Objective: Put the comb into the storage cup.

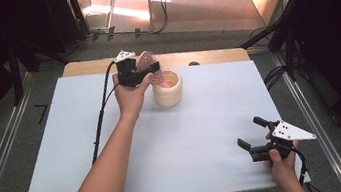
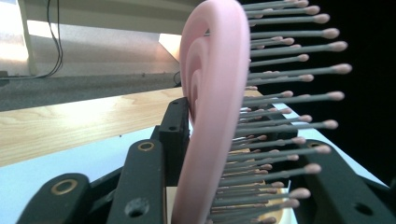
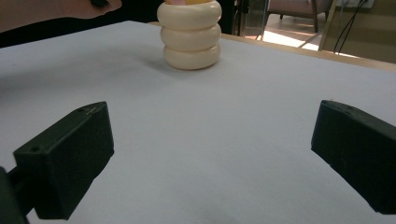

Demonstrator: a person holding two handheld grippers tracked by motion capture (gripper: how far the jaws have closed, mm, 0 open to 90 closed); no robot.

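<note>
Left tool (image 1: 147, 69) pinches pink hairbrush (image 2: 210, 112) over cup (image 1: 168, 89); right tool (image 1: 254, 138) spread near table edge.

Bright glare from the far doorway (image 1: 120, 2), dark surroundings, soft blurry close-ups.

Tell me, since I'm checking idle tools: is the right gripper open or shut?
Open. The right gripper hangs over the white table with its jaws spread wide and nothing between them; its own view shows bare table in the gap.

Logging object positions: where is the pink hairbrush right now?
The pink hairbrush is clamped in the left tool, held over the cream ribbed holder at the table's far side.
</note>
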